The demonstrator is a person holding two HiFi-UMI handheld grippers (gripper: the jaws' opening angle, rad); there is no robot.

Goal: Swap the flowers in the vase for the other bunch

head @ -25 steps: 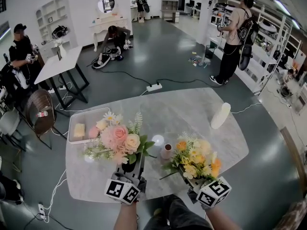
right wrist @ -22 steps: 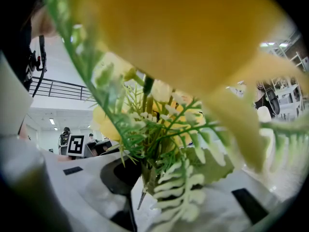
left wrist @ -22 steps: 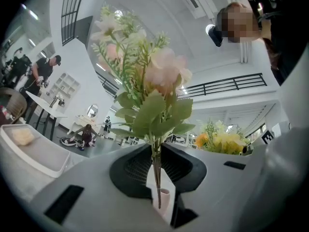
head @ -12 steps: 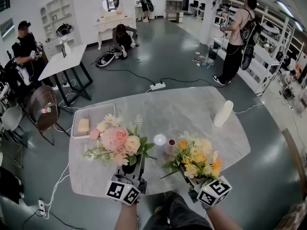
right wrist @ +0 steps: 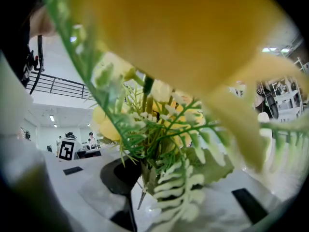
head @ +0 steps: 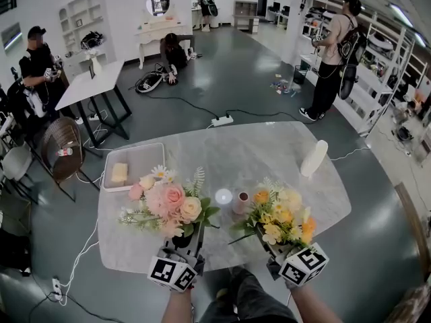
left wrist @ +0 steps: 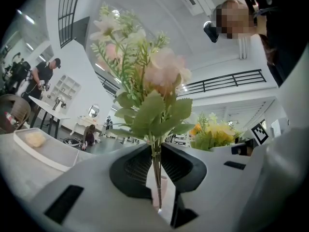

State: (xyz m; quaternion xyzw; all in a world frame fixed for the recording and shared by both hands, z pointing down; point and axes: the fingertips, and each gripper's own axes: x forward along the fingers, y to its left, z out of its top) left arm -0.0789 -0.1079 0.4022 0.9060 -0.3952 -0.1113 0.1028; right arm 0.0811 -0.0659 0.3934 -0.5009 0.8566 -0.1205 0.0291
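Now the left gripper point(head: 190, 239) clenches the stems of the pink bunch point(head: 167, 200), and the right gripper point(head: 272, 246) grasps the yellow bunch point(head: 283, 215). The vase point(head: 240, 203) stands on the table point(head: 269, 153) just ahead, between both claws.

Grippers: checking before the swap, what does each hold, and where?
Left gripper: pink flower bunch, by its stems. Right gripper: yellow flower bunch, by its stems.

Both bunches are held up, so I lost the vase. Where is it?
Head view, centre: the vase stands on the table between the pink bunch at left and the yellow bunch at right.
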